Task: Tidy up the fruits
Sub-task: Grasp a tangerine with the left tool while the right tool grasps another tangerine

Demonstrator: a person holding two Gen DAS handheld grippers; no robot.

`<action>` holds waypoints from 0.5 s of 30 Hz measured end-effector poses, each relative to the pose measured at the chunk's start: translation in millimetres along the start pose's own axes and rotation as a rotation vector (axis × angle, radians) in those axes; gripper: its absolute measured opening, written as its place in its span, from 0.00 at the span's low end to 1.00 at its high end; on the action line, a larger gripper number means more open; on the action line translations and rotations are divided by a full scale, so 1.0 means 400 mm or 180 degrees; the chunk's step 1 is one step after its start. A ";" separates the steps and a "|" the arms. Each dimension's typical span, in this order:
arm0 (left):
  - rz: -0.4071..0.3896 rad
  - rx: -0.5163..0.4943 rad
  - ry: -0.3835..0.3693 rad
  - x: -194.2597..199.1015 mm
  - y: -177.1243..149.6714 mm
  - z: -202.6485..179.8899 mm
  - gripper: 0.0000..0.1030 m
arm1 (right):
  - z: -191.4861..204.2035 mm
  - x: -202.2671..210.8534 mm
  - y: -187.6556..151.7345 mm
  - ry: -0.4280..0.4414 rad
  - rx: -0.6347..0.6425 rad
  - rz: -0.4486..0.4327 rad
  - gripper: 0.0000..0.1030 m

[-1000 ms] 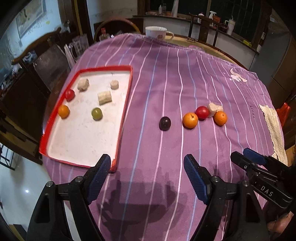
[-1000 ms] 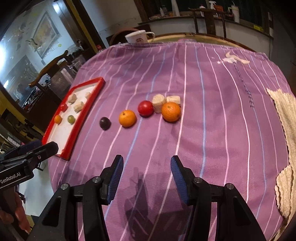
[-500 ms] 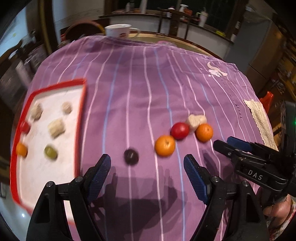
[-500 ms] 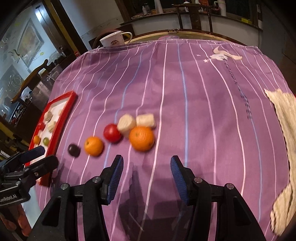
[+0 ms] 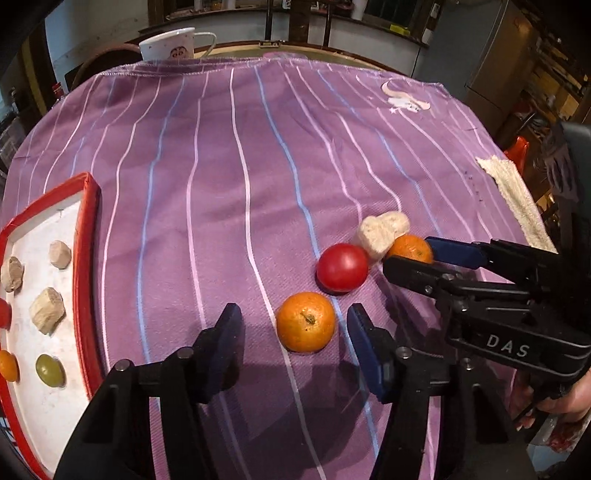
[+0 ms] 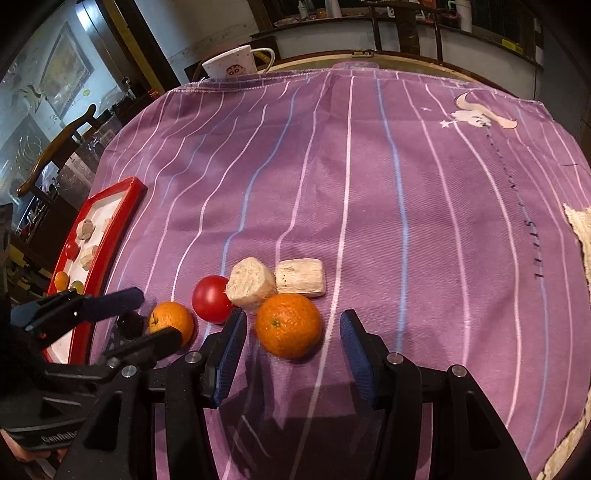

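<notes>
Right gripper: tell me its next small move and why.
Probably ease the right gripper forward slightly, then close. Its jaws stand open on either side of the round orange mandarin on the purple striped cloth, not touching it, and the left finger sits close to the red tomato.

Tray (image 5: 88, 258) left of fruit row (image 5: 341, 267)

Background of the scene. A round wooden table (image 5: 236, 47) carries a purple striped cloth (image 6: 369, 192). A white mug (image 6: 231, 66) stands at the far edge, upper left of centre. A wooden chair (image 6: 55, 151) and a framed picture (image 6: 66, 70) on a pale wall occupy the upper left of the right wrist view. A dark counter with bottles (image 6: 369, 26) spans the top. Lighting is dim and indoor.
</notes>
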State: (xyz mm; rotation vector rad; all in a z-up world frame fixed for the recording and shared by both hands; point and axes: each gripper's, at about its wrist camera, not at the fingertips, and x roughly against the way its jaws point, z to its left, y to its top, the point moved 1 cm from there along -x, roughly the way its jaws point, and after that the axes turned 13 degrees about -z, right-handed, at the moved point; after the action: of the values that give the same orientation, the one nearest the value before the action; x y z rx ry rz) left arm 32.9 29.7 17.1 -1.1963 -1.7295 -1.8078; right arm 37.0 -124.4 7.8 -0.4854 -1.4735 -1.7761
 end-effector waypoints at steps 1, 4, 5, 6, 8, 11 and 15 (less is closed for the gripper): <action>0.0013 0.0008 0.0004 -0.006 -0.002 0.001 0.57 | -0.001 -0.005 -0.002 0.0010 -0.0021 0.0012 0.55; 0.0026 0.0058 0.0016 -0.017 -0.005 0.003 0.53 | -0.003 -0.005 -0.004 -0.0006 -0.0039 -0.0002 0.49; 0.0035 0.0076 0.0020 -0.020 -0.006 0.004 0.46 | -0.004 -0.005 -0.004 0.0003 -0.0048 0.0004 0.44; 0.0033 0.0120 -0.0024 -0.020 -0.007 0.005 0.40 | -0.005 -0.005 -0.004 0.0027 -0.0061 0.0012 0.41; 0.0022 0.0172 -0.0069 -0.018 -0.007 -0.001 0.32 | -0.003 -0.004 -0.004 0.0055 -0.0076 0.0024 0.39; 0.0016 0.0147 -0.0011 -0.014 -0.008 -0.013 0.31 | -0.001 0.001 -0.009 0.0059 -0.0097 0.0033 0.38; -0.0001 0.0242 -0.0056 0.004 -0.014 -0.011 0.31 | -0.009 0.015 -0.018 0.0061 -0.0173 0.0031 0.38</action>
State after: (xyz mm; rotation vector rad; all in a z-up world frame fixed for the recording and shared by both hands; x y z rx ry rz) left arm 26.3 27.0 15.2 -1.1845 -1.7915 -1.7205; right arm 28.5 -129.4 6.2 -0.5010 -1.4103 -1.8122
